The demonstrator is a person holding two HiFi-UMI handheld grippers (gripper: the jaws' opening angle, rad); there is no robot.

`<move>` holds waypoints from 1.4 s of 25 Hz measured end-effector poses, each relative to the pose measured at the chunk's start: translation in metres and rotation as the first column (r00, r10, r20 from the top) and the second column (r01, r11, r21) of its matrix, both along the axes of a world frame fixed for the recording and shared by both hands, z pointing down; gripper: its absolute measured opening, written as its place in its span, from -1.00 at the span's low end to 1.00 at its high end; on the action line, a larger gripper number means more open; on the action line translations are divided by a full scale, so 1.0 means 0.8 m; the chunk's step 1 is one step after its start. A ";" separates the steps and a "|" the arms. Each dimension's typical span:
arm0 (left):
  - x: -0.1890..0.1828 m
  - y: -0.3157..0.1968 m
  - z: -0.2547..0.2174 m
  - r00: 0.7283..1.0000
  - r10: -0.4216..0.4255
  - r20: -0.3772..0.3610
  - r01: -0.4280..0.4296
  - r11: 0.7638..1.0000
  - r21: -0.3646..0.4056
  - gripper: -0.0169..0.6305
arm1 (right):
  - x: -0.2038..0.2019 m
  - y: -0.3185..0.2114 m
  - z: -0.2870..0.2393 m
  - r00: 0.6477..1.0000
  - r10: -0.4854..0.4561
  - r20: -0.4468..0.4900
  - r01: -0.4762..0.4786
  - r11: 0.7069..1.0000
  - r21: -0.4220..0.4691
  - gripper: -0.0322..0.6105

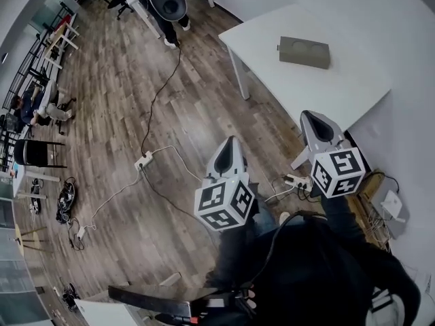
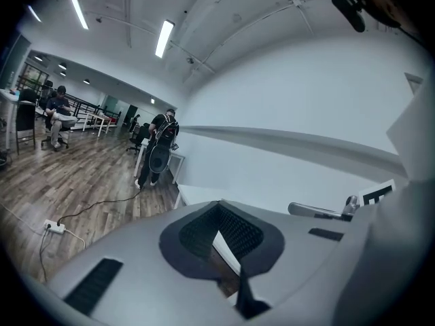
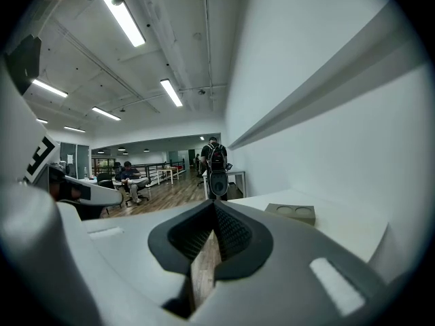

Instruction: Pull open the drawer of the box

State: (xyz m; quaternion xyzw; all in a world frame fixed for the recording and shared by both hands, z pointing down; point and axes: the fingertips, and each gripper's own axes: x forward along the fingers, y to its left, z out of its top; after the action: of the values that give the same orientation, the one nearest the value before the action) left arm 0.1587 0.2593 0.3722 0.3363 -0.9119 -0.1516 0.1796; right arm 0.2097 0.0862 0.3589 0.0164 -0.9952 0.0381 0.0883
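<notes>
"Two claws, and neither had reached anything. The left claw (image 1: 229, 151) and the right claw (image 1: 317, 124) hung over the wooden floor (image 1: 129, 114), each pinched down to a thin slit with nothing in it."
"And the box?"
"The box (image 1: 304, 52) lay flat on the white counter (image 1: 340, 90), towards its far side and well apart from both claws. The right claw's own view had it ahead and a little to the right."
"So which step was that?"
"The approach, I'd say. The drawer looked untouched, and I couldn't make out its front or any pull from there."
"What did the next move call for?"
"Likely carrying one claw across to the box, parting it and finding the drawer's edge, with the other claw steadying the box."
</notes>
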 end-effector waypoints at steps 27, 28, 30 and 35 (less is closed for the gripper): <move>-0.349 -0.029 0.037 0.983 0.173 -0.066 -0.175 0.984 -0.035 -0.96 | -0.315 -0.037 0.025 0.979 0.198 -0.040 -0.198 0.980 0.000 -0.92; -0.365 -0.038 0.037 0.982 0.175 -0.065 -0.177 0.983 -0.039 -0.96 | -0.331 -0.045 0.026 0.980 0.196 -0.040 -0.196 0.981 -0.003 -0.92; -0.395 -0.061 0.034 0.979 0.195 -0.062 -0.197 0.979 -0.041 -0.96 | -0.360 -0.066 0.029 0.979 0.198 -0.046 -0.199 0.980 -0.002 -0.93; -0.465 -0.132 0.024 0.966 0.255 -0.044 -0.257 0.965 -0.054 -0.96 | -0.408 -0.130 0.039 0.964 0.256 -0.069 -0.257 0.966 -0.004 -0.92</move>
State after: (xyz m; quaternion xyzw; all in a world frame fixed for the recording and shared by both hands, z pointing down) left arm -0.2134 0.1539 0.3917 0.4428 -0.8616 -0.1061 0.2243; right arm -0.1164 -0.0182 0.3901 0.1460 -0.9809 0.0552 0.1163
